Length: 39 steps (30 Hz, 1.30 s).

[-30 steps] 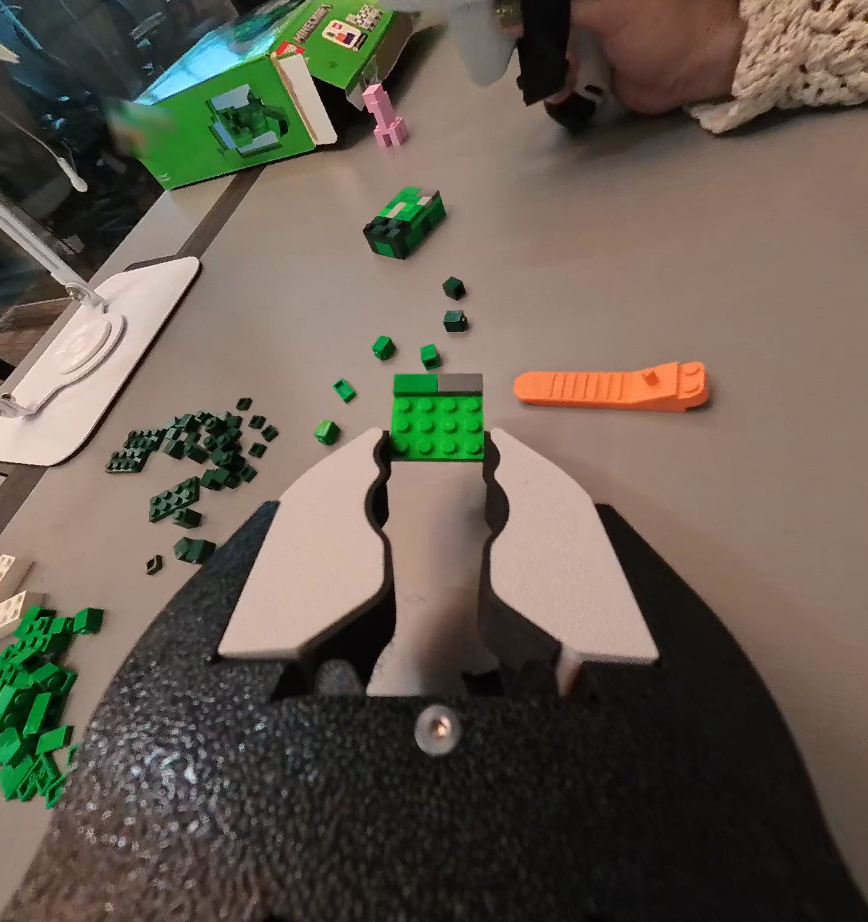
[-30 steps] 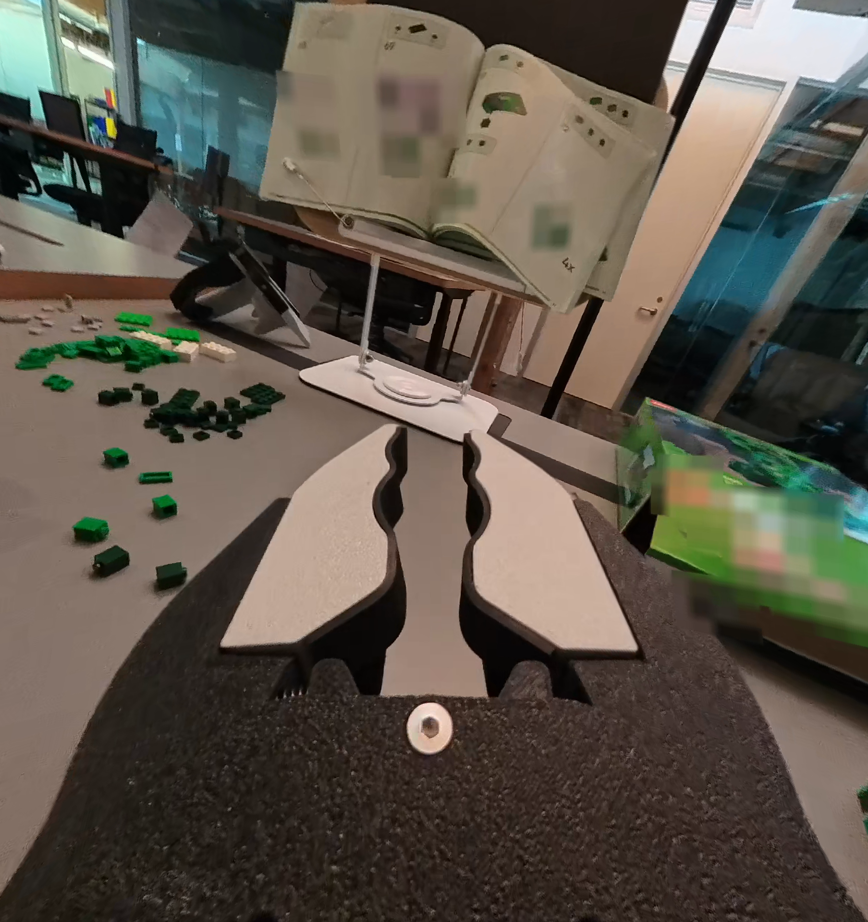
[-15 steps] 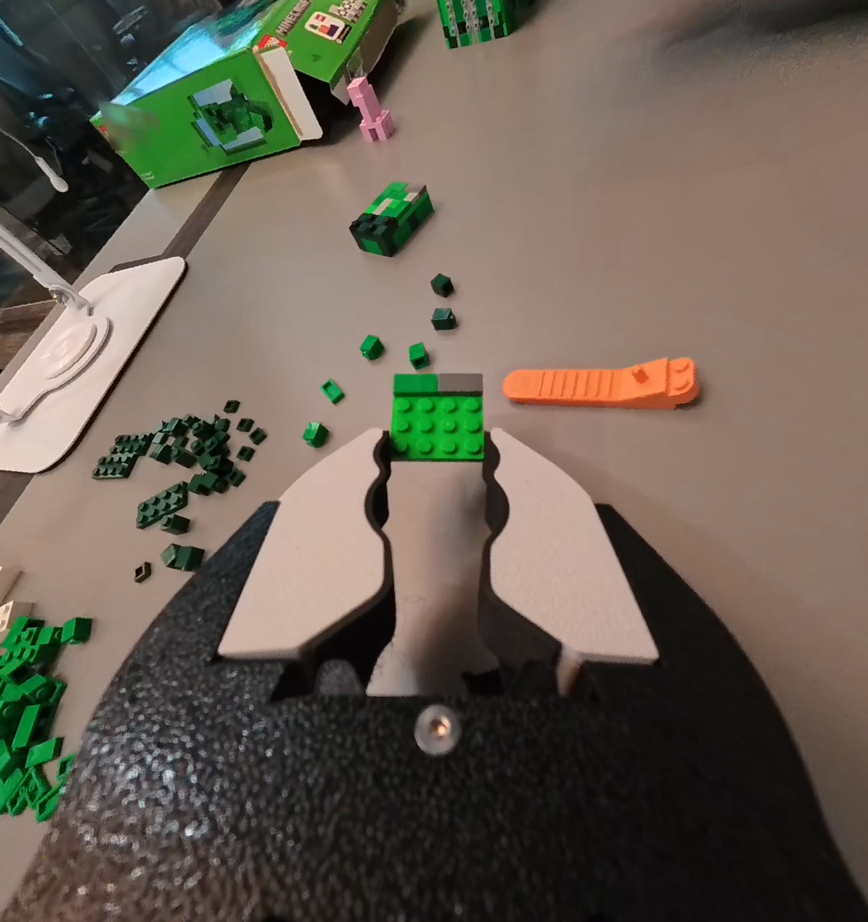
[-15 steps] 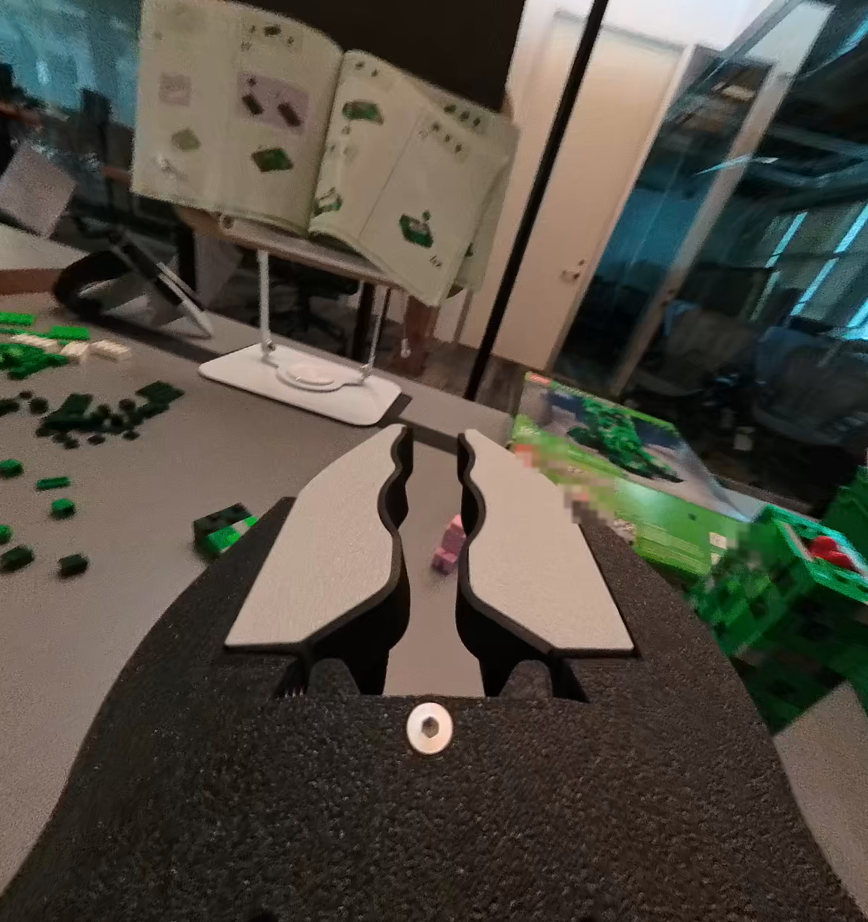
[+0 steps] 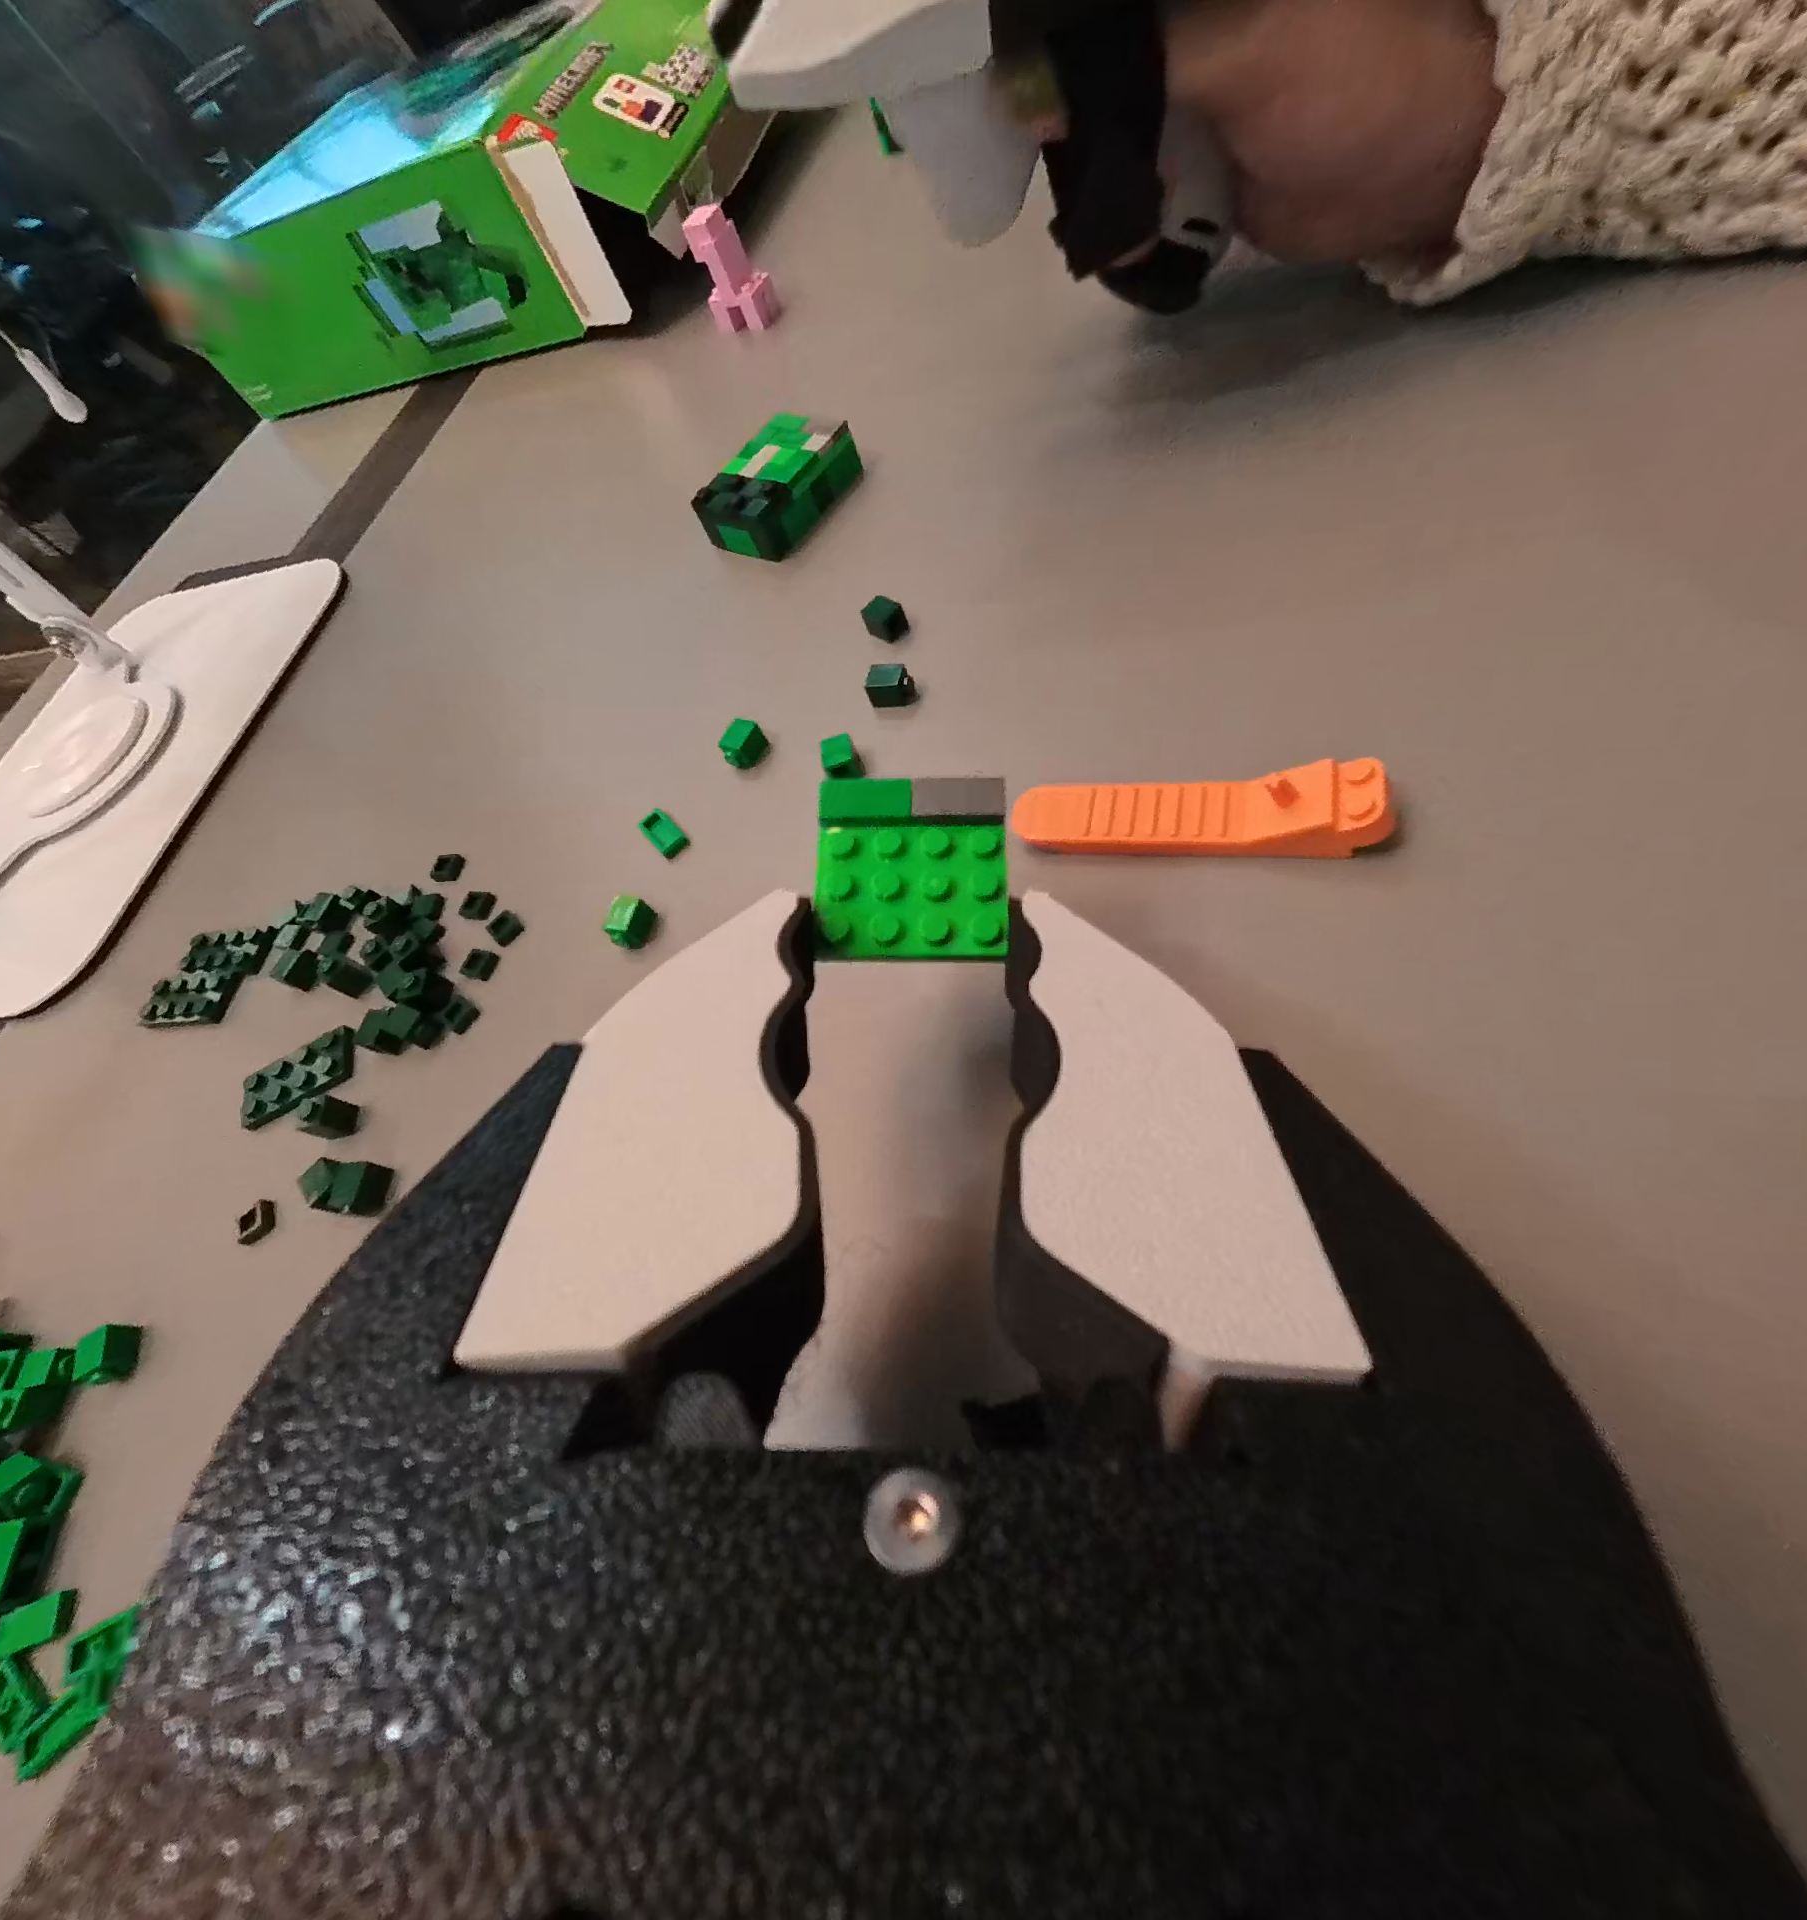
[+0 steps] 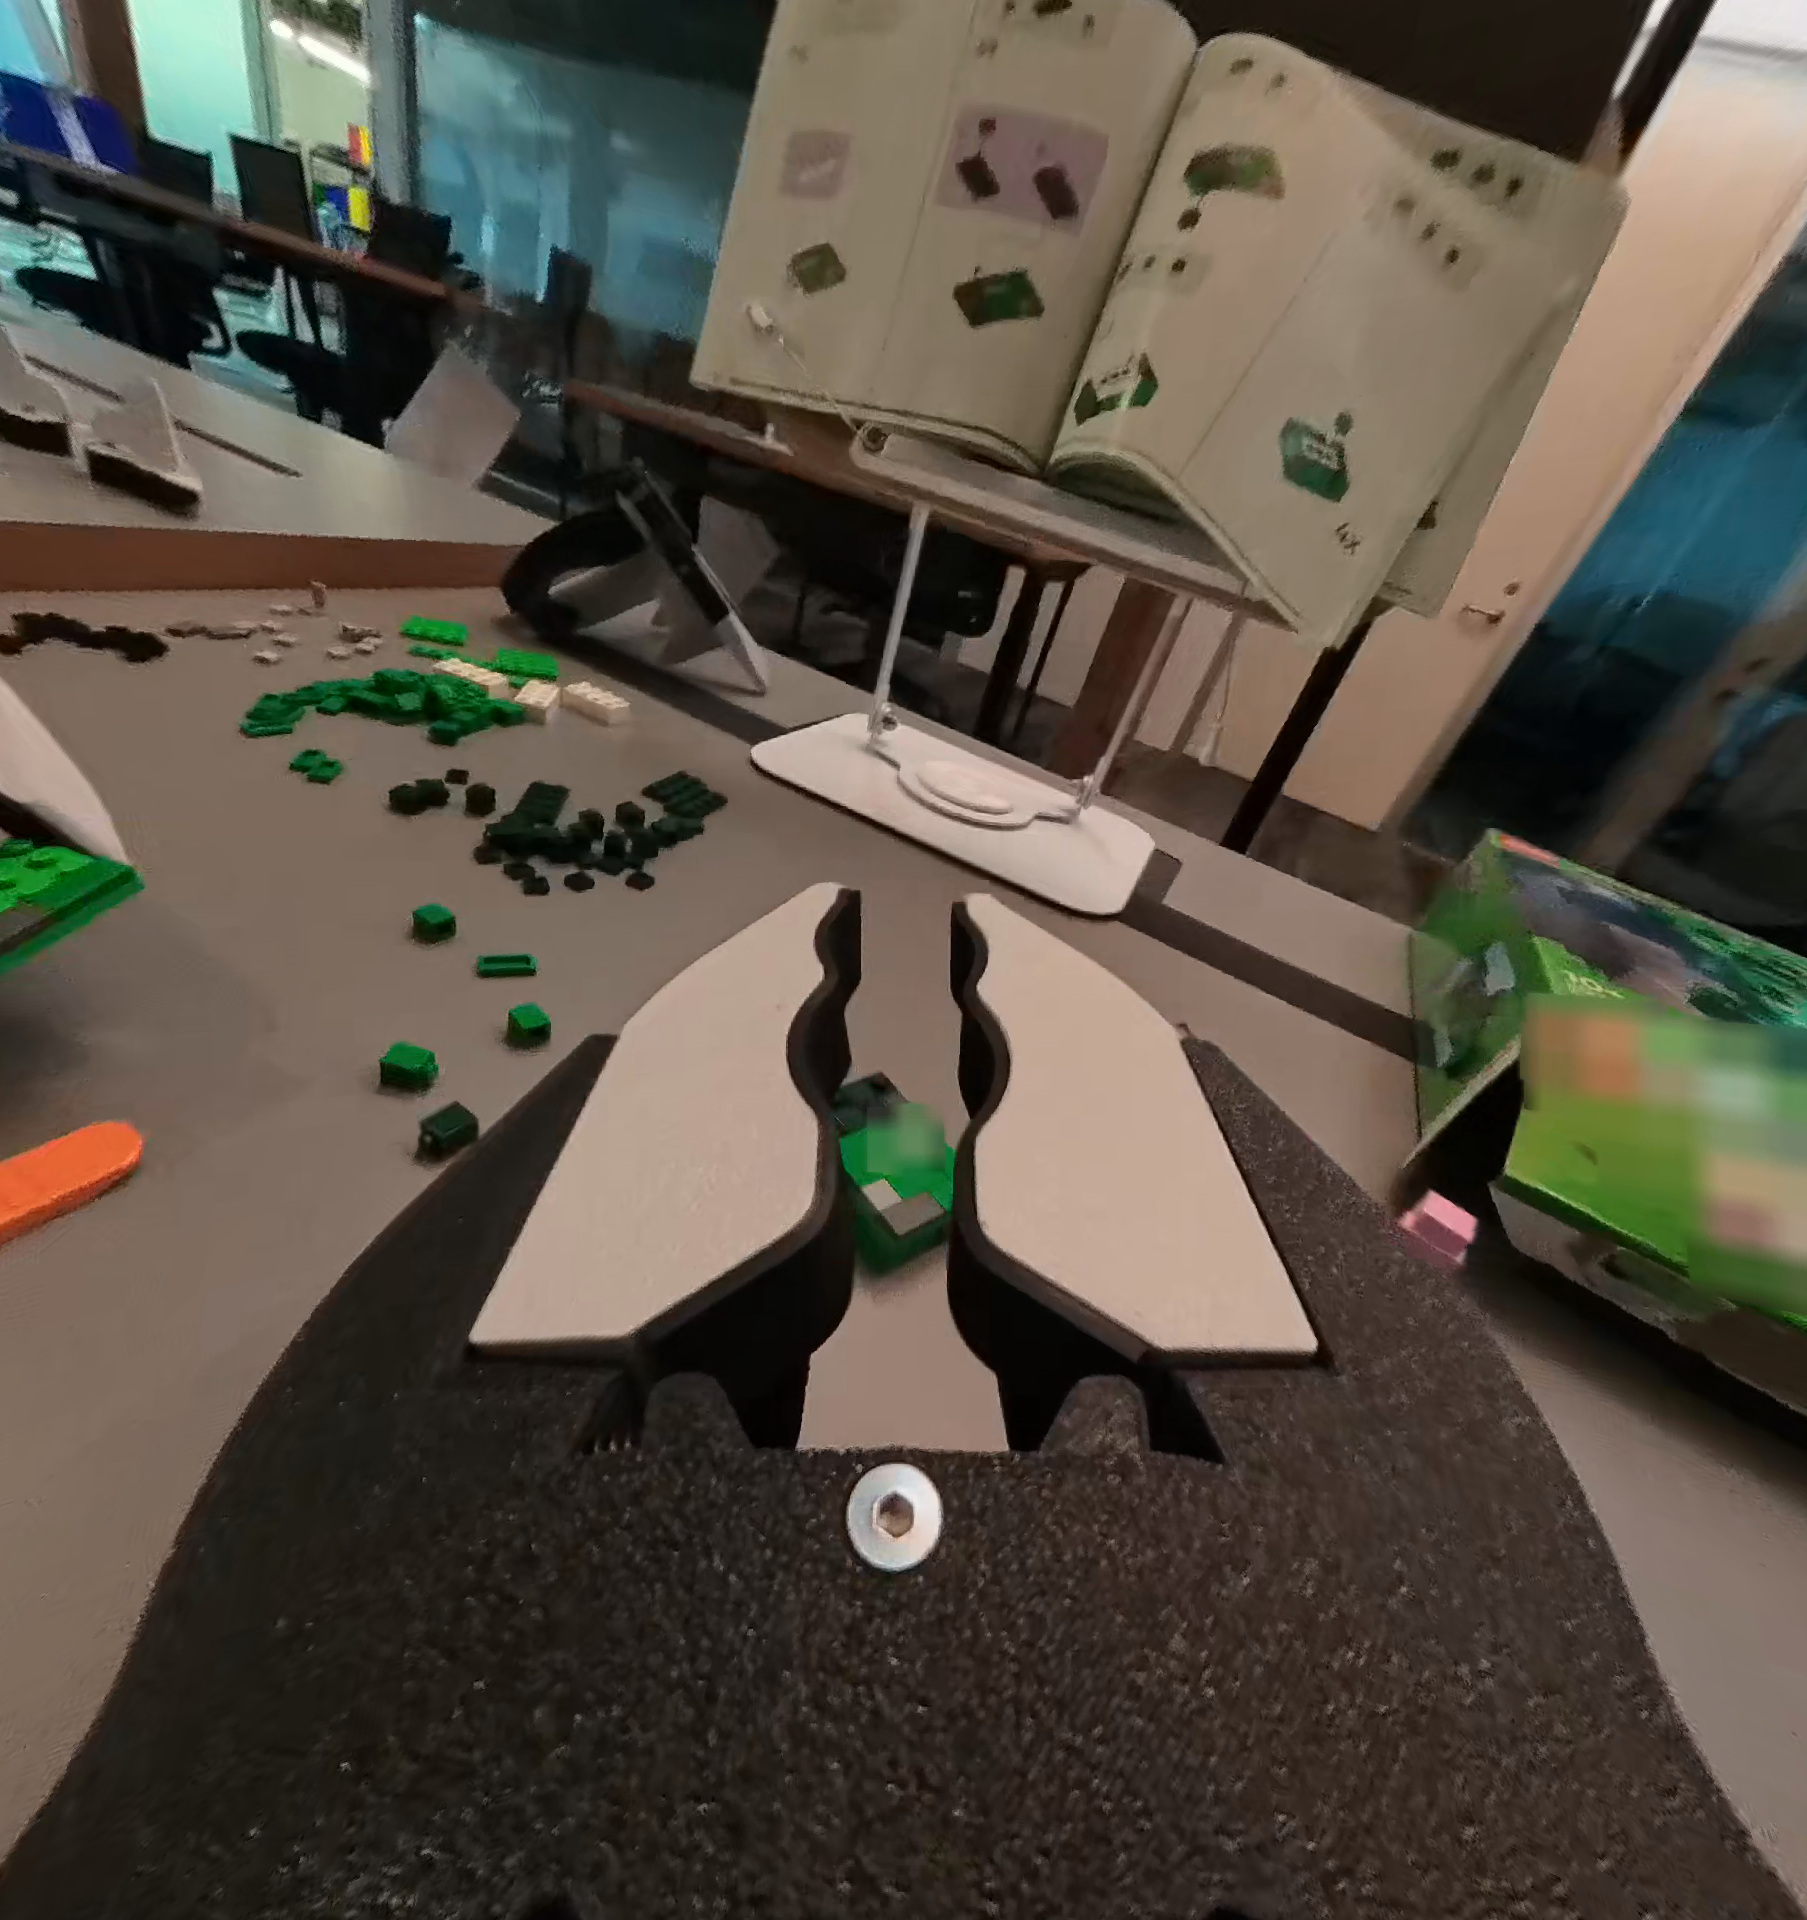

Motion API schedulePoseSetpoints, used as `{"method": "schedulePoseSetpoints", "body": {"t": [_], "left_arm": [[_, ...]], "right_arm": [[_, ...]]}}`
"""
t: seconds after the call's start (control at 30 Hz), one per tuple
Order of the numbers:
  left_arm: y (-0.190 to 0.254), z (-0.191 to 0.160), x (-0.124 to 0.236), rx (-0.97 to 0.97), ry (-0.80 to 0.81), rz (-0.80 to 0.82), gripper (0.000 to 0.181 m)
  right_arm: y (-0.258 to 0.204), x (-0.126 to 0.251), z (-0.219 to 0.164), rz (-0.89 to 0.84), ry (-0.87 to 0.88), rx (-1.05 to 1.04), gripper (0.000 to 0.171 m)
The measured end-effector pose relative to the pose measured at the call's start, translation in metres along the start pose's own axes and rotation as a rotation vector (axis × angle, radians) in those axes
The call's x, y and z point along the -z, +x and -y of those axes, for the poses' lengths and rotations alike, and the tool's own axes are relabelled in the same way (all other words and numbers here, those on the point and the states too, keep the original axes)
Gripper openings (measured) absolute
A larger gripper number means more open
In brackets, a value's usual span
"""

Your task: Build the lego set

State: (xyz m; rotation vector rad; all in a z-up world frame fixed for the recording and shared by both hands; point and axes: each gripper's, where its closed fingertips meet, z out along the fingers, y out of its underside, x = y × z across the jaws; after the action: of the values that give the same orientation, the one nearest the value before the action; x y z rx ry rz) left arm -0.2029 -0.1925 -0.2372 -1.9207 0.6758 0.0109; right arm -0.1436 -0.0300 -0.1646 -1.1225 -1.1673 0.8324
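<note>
The left hand-held gripper (image 5: 911,925) pinches a bright green studded plate assembly (image 5: 914,894) by its near edge, with one fingertip on each side, and a dark green and grey strip runs along the far edge of that plate; it seems to be held just above the tabletop (image 5: 1398,540). The right hand-held gripper (image 6: 904,914) carries nothing, its jaws parted by a narrow gap, and it hangs over a small green and dark green block sub-assembly (image 6: 894,1174) that lies on the tabletop and shows through that gap. The likely step is to pick up this block and join it to the plate. To do it well, the right jaws would likely need to spread wider than the block, come down square over its flat sides and close on the solid body rather than on a corner, so that it does not twist or shed a piece. The left grip should stay level and firm, because pressing studs together will lever the plate against a shallow edge hold. Loose green pieces (image 6: 407,1065) and the orange brick separator (image 5: 1200,821) lie near, so a straight descent avoids scattering them. The open instruction booklet (image 6: 1138,260) stands on its stand beyond, next to the green box (image 5: 400,270) and a pink figure (image 5: 730,272).
</note>
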Motion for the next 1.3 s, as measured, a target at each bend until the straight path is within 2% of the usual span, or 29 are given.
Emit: {"method": "schedulePoseSetpoints", "body": {"t": [0.2, 0.47, 0.77, 1.17, 1.3], "left_arm": [[0.002, -0.004, -0.003, -0.041, -0.034, 0.009, 0.035], [0.000, -0.005, -0.003, -0.041, -0.038, 0.018, 0.035], [-0.001, -0.006, -0.003, -0.035, -0.042, 0.023, 0.035], [-0.001, -0.007, -0.003, -0.036, -0.048, 0.025, 0.035], [-0.002, -0.007, -0.003, -0.034, -0.049, 0.031, 0.035]], "right_arm": [[-0.007, -0.005, -0.005, -0.005, -0.010, 0.010, 0.013], [0.018, 0.007, 0.005, -0.134, 0.063, -0.015, 0.012], [0.018, 0.005, 0.001, -0.127, 0.046, -0.037, 0.010], [0.010, 0.001, -0.003, -0.076, 0.016, -0.040, 0.008], [-0.016, -0.014, -0.004, 0.066, -0.054, -0.067, 0.025]]}}
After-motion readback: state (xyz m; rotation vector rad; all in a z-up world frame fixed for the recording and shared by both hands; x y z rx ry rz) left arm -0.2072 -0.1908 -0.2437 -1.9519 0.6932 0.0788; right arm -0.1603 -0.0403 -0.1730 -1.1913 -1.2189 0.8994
